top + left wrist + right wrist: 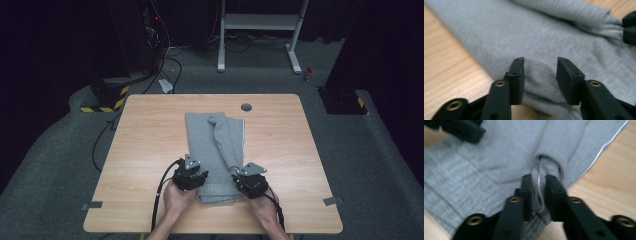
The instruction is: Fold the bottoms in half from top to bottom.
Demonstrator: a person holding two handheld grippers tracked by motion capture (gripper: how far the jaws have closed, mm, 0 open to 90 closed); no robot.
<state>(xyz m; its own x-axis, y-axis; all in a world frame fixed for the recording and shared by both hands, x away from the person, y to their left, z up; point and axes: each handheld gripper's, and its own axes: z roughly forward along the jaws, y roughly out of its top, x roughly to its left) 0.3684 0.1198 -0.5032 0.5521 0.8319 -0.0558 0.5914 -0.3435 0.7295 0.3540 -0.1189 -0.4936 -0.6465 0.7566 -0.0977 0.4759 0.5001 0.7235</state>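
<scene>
A grey folded garment [215, 145] lies lengthwise on the wooden table [150, 130], its near end between both hands. My left gripper [196, 175] sits at the near left edge of the cloth. In the left gripper view its jaws [540, 63] stand apart over the garment [524, 32], with a low ridge of fabric between them and the pads clear of it. My right gripper [239, 175] is at the near right edge. In the right gripper view its jaws [539, 178] are pinched on a fold of the garment [499, 155] and a white cord [539, 195].
A round cable hole [246, 107] sits near the table's far edge. Bare wood lies left and right of the cloth. Beyond the table are a white stand frame [260, 22], floor cables [170, 65] and a black-and-yellow base [105, 97].
</scene>
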